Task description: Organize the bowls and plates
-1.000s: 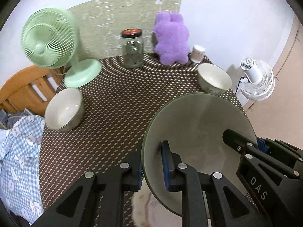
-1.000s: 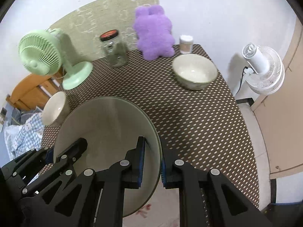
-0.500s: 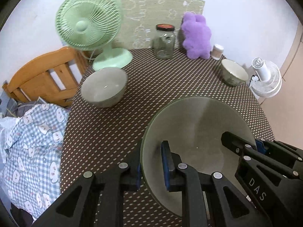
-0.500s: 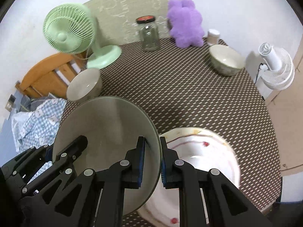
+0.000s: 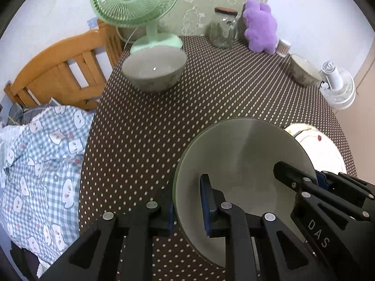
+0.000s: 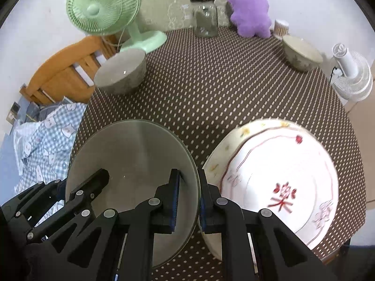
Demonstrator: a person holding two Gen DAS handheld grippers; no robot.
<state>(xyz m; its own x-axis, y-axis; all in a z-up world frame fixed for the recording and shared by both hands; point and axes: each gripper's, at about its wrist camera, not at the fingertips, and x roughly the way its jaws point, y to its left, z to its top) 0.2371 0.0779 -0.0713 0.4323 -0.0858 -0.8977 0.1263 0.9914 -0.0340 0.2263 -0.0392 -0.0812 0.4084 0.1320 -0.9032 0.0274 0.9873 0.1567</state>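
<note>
I have both tongs clamped on the same gray plate [image 5: 243, 164], one on each side of its rim. My left gripper [image 5: 187, 208] pinches the plate's left edge, one blue-padded finger under the rim and the other over the plate's face. My right gripper [image 6: 188, 201] pinches the opposite edge the same way, and its fingers show at the plate's right side in the left wrist view.

I take the gray plate as my landmark. It sits over the near part of the dotted brown table [image 6: 222, 89]; I cannot tell whether it touches the cloth. Just to its right lies a white plate [image 6: 276, 178] with a red character and a thin painted border, flat on the table, its left rim close to my right gripper's outer finger. Beyond the gray plate, to the left, stands a gray bowl [image 5: 153, 71], and behind that a green fan [image 5: 136, 0]. Far beyond it to the right is a second bowl [image 6: 301, 51], pale with a patterned side. Along the back edge stand a glass jar [image 6: 204, 16] and a purple plush toy [image 6: 249, 9]. Left of the gray plate, off the table, lies a checked blue cloth [image 5: 39, 164].
</note>
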